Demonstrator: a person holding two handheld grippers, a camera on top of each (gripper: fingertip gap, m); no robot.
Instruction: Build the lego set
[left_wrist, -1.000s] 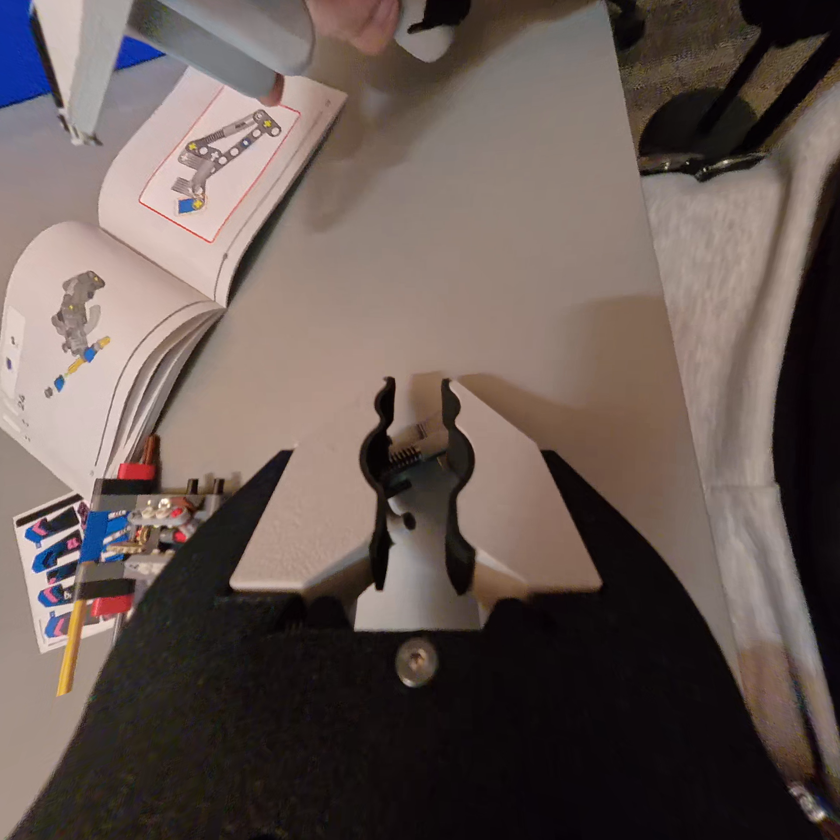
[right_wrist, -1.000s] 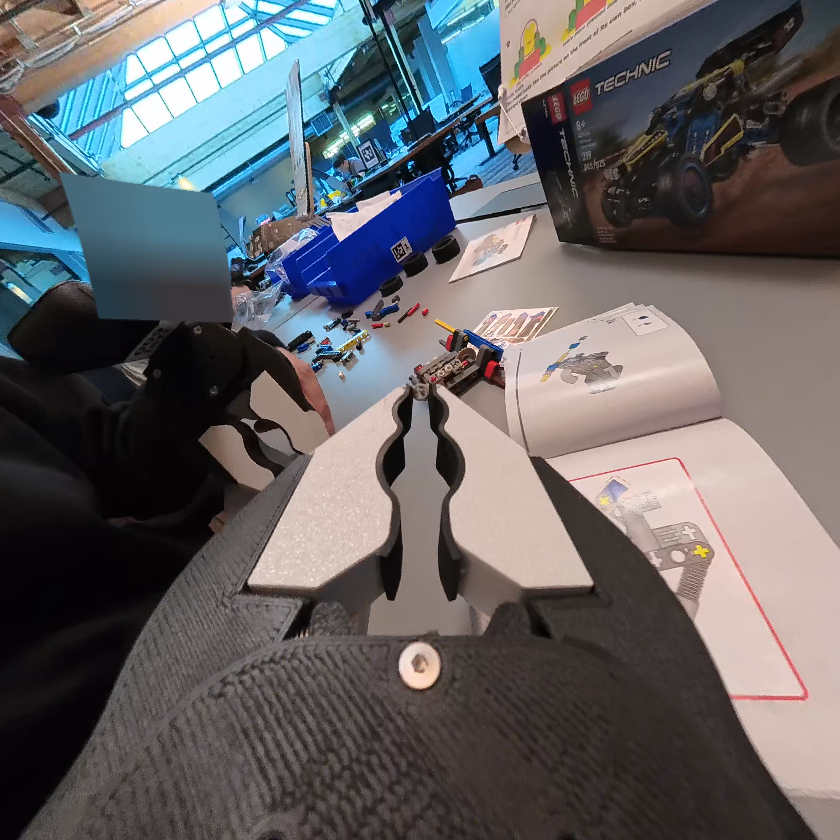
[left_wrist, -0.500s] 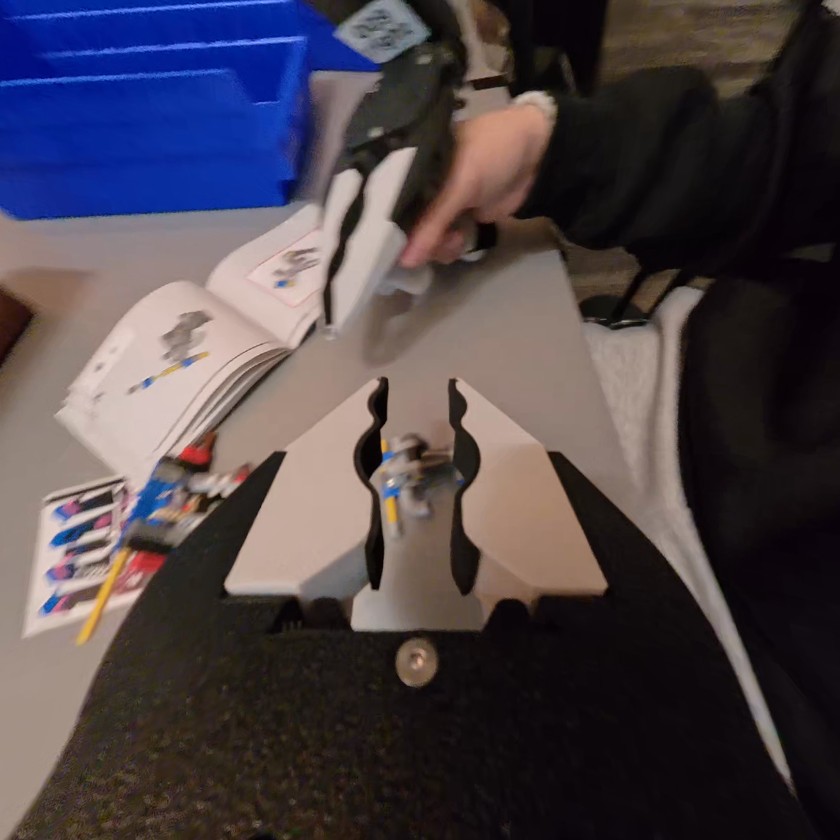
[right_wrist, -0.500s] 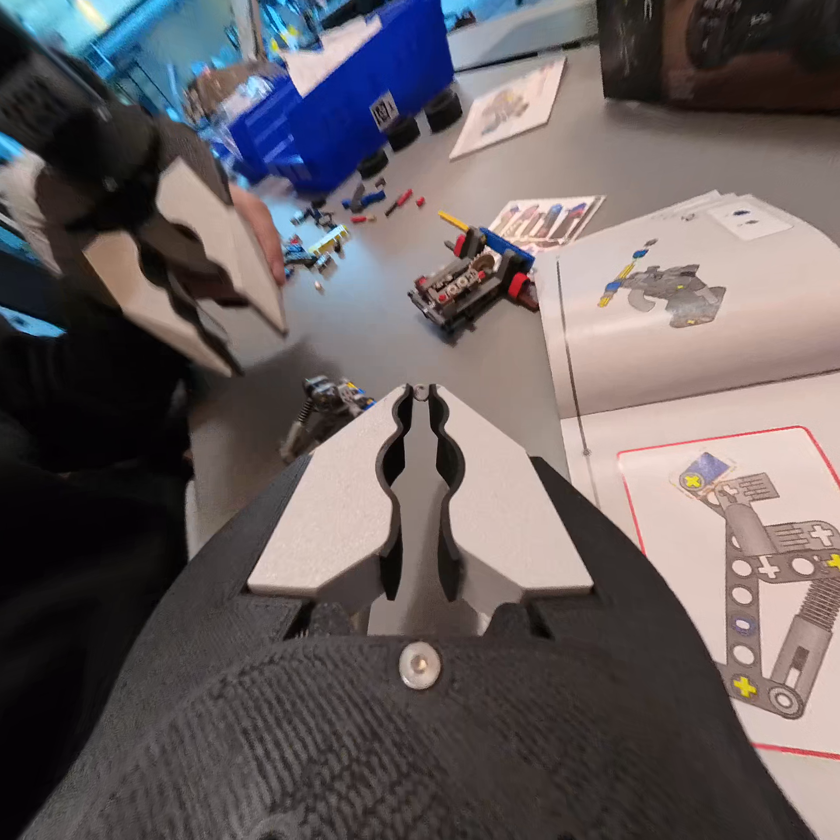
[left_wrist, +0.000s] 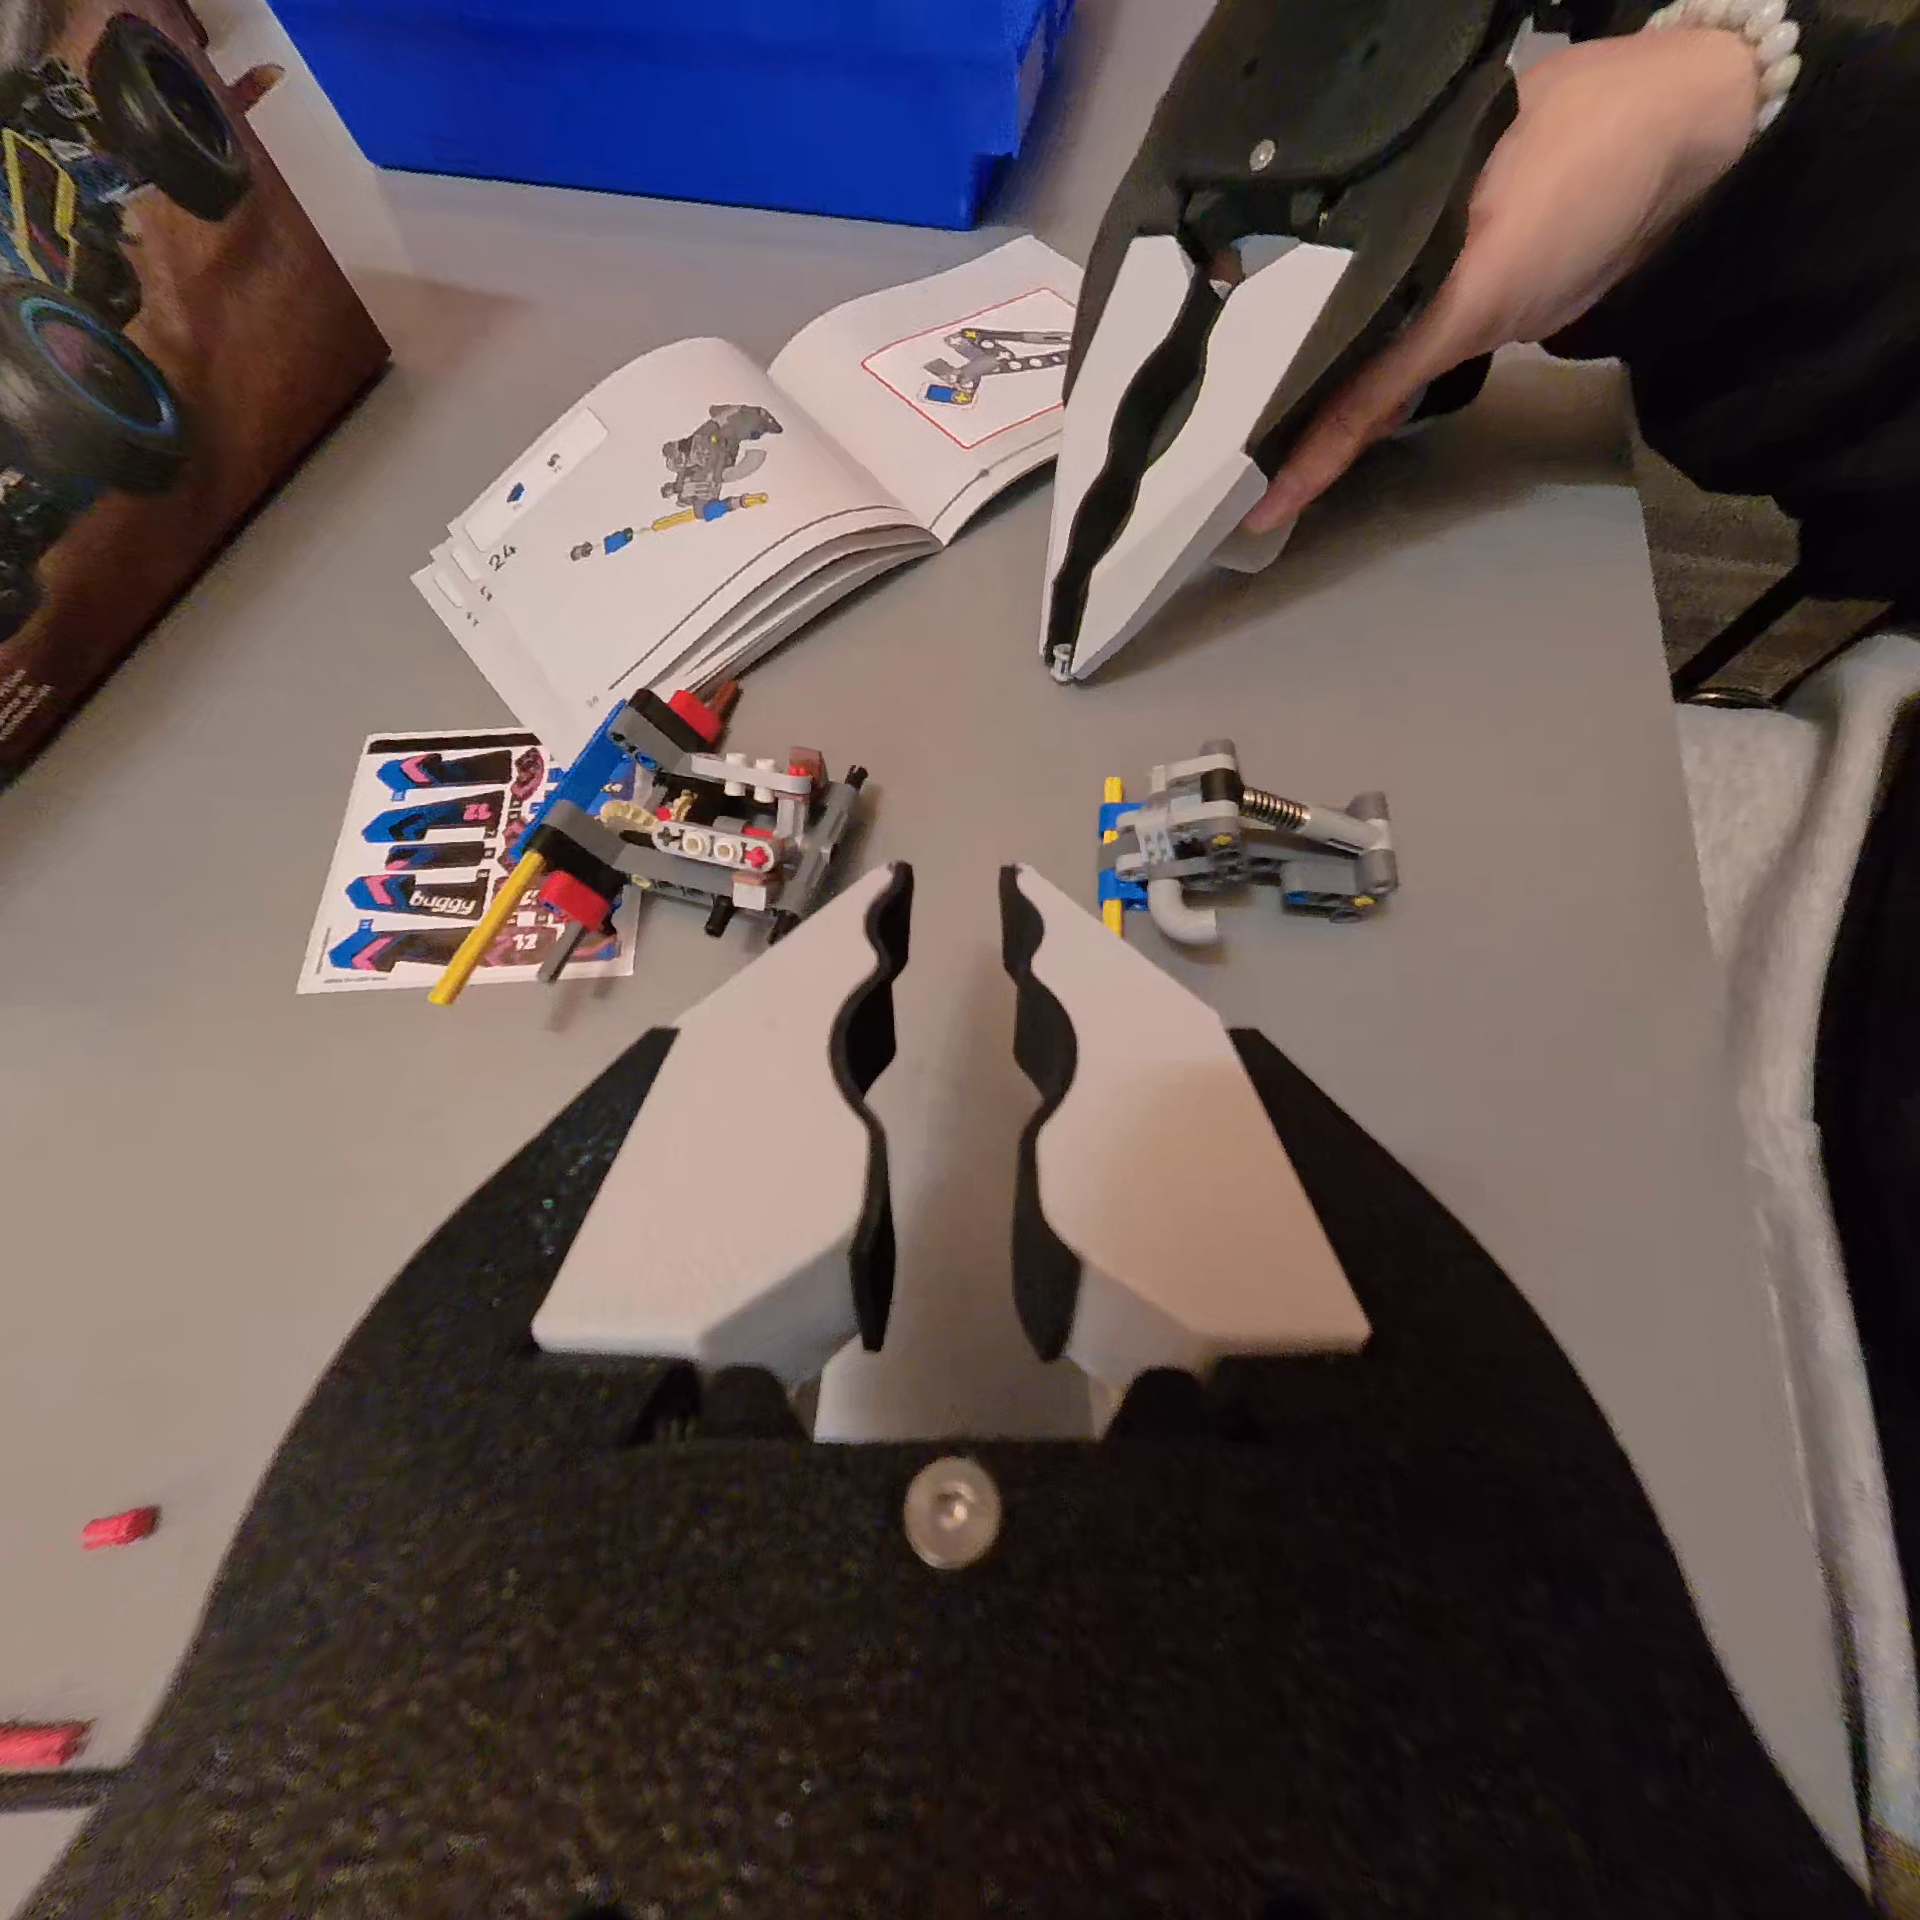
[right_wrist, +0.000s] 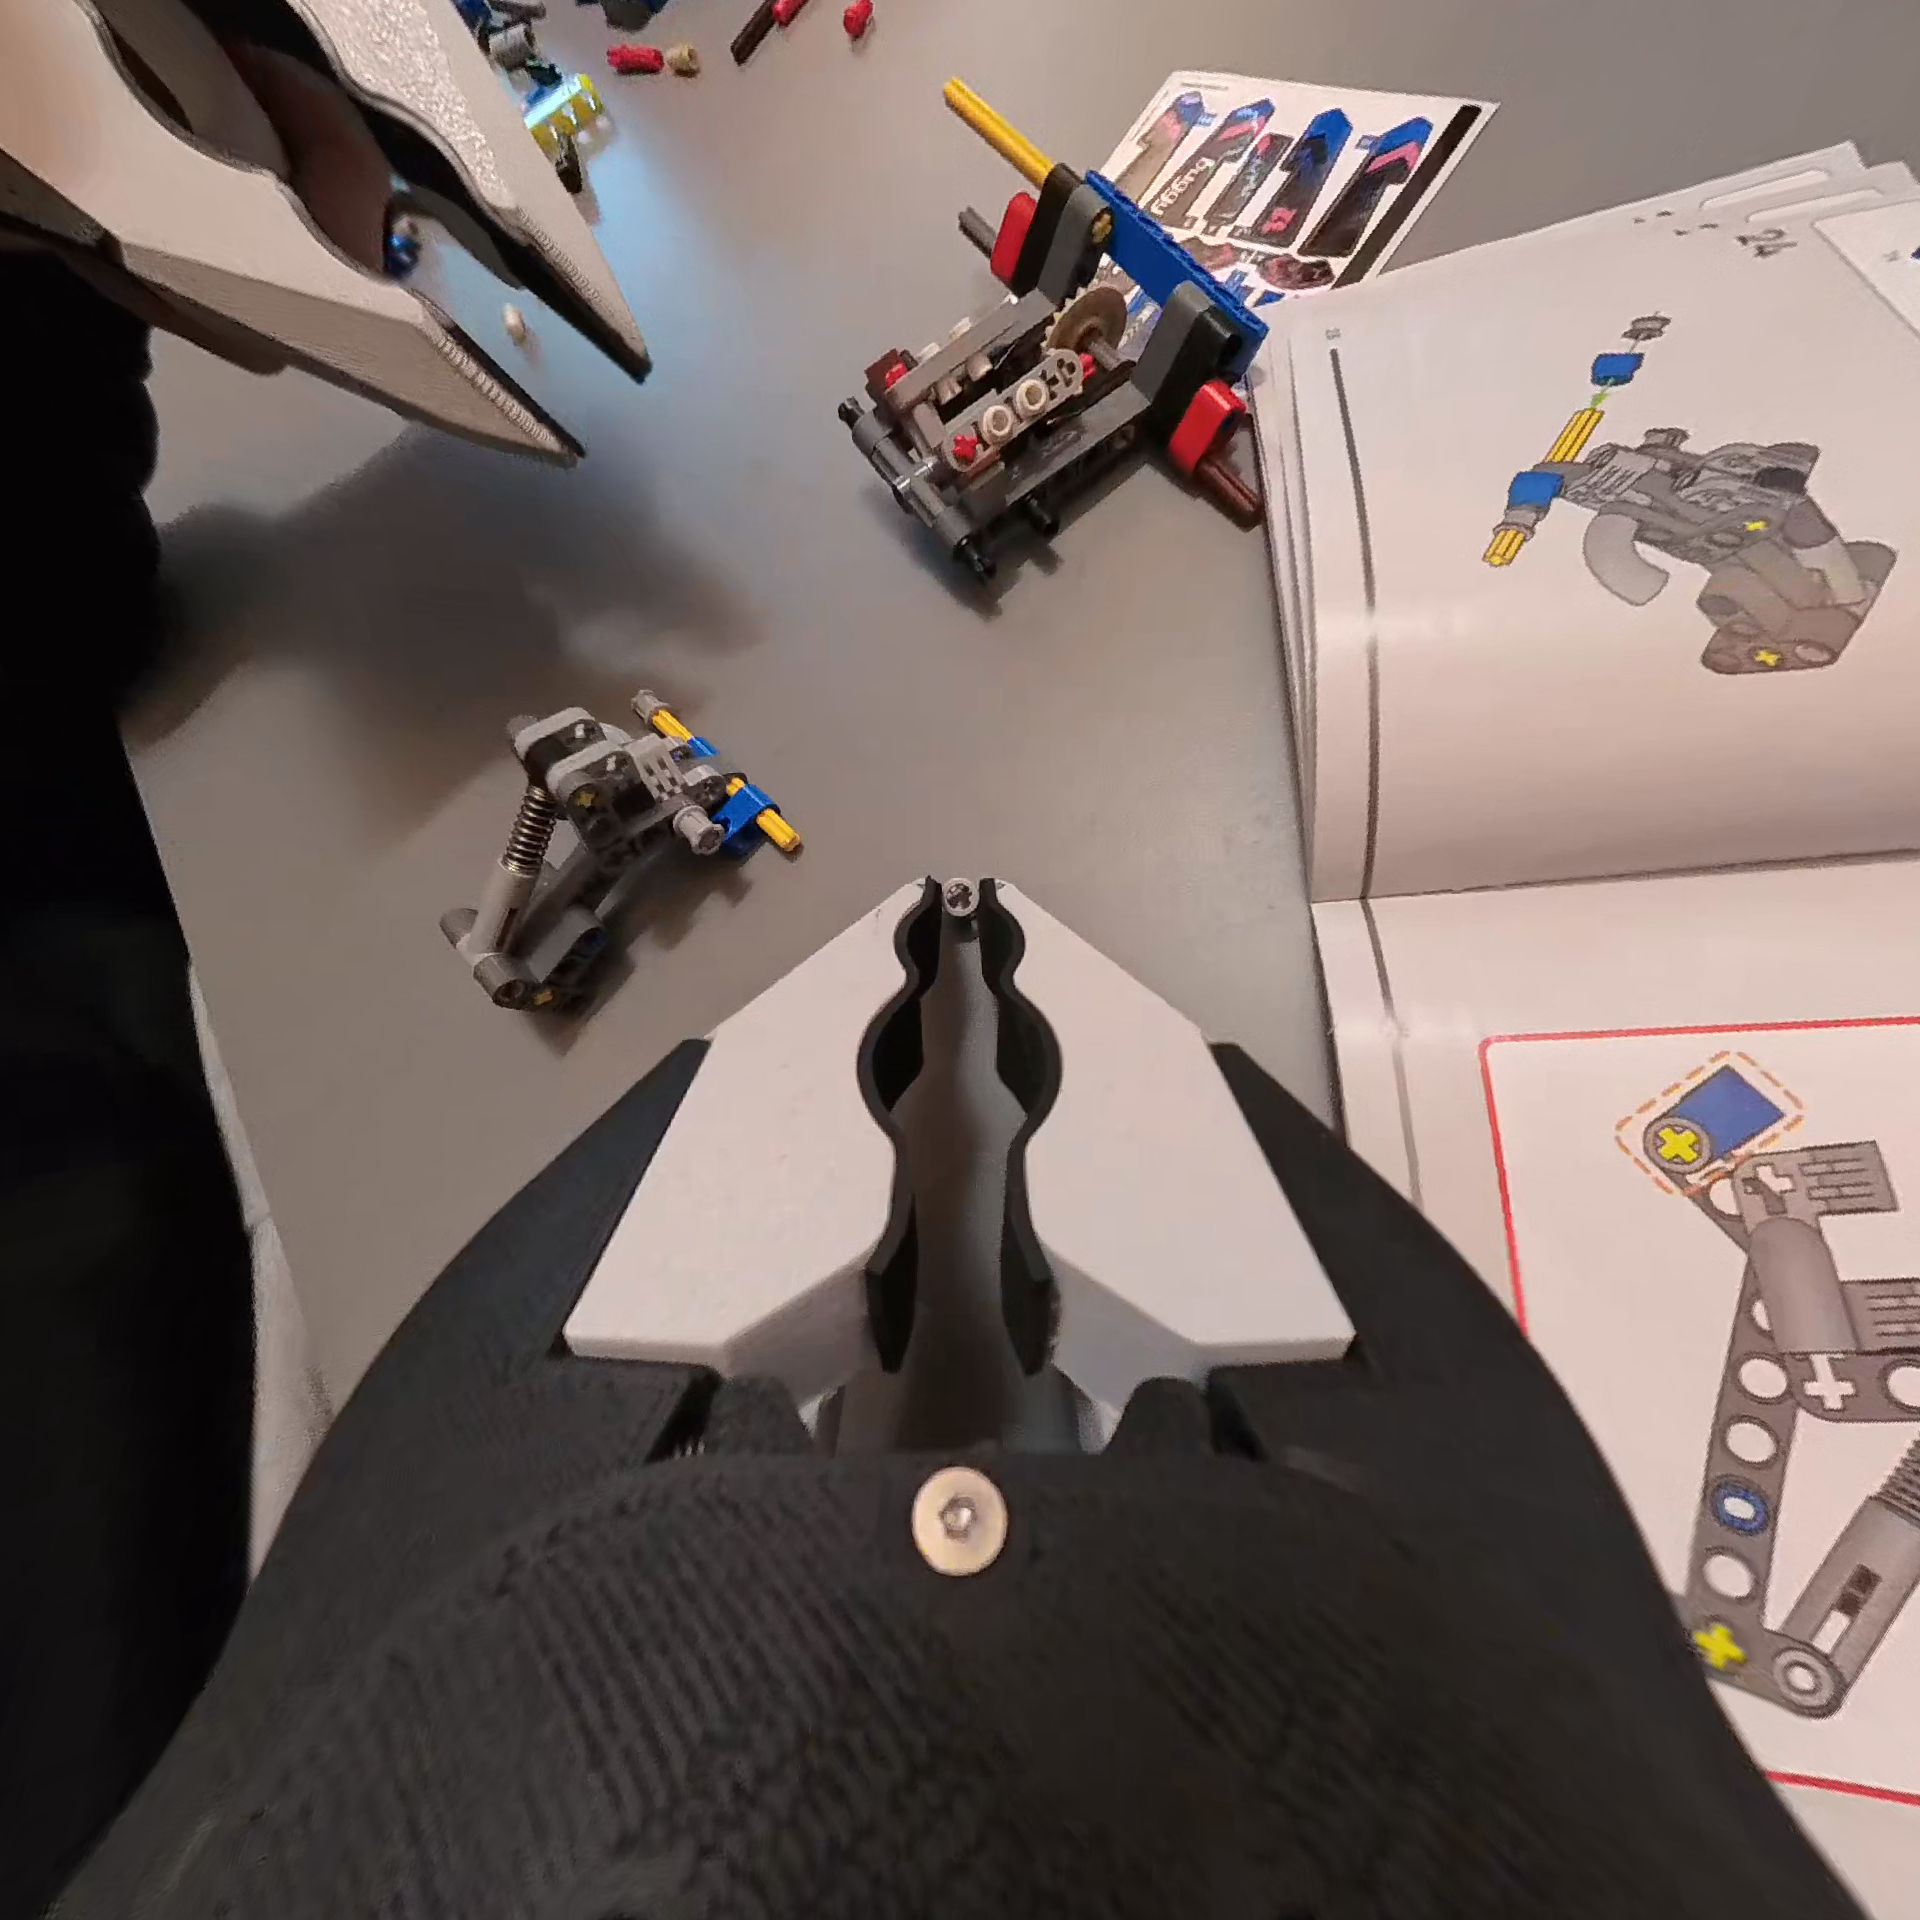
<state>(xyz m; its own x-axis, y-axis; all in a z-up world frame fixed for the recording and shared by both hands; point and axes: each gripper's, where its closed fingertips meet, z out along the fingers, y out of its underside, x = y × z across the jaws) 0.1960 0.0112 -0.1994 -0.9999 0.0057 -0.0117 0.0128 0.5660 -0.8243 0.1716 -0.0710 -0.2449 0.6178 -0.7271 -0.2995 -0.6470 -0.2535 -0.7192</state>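
The lego set lies in pieces on the grey tabletop (left_wrist: 1455, 1247). Nearest, the left gripper (left_wrist: 954, 883) hangs above the tabletop with its jaws parted by a clear gap and nothing between them. Just beyond its right fingertip rests a small grey suspension assembly (left_wrist: 1242, 842) with a metal spring and a yellow axle, lying on its side. Just beyond the left fingertip sits the larger chassis assembly (left_wrist: 691, 831) in grey, blue and red, with a long yellow axle sticking out; it partly overlaps a sticker sheet (left_wrist: 416, 873). Farther on, the right gripper (right_wrist: 961, 896), held in a hand (left_wrist: 1558, 229), points down toward the tabletop, its jaws nearly closed and pinching a small light grey pin (right_wrist: 959, 897) at the very tips. Behind the chassis the open instruction booklet (left_wrist: 727, 488) lies flat. At the far edge stand a blue bin (left_wrist: 675, 94) and, to the left, the set's box (left_wrist: 125, 343).
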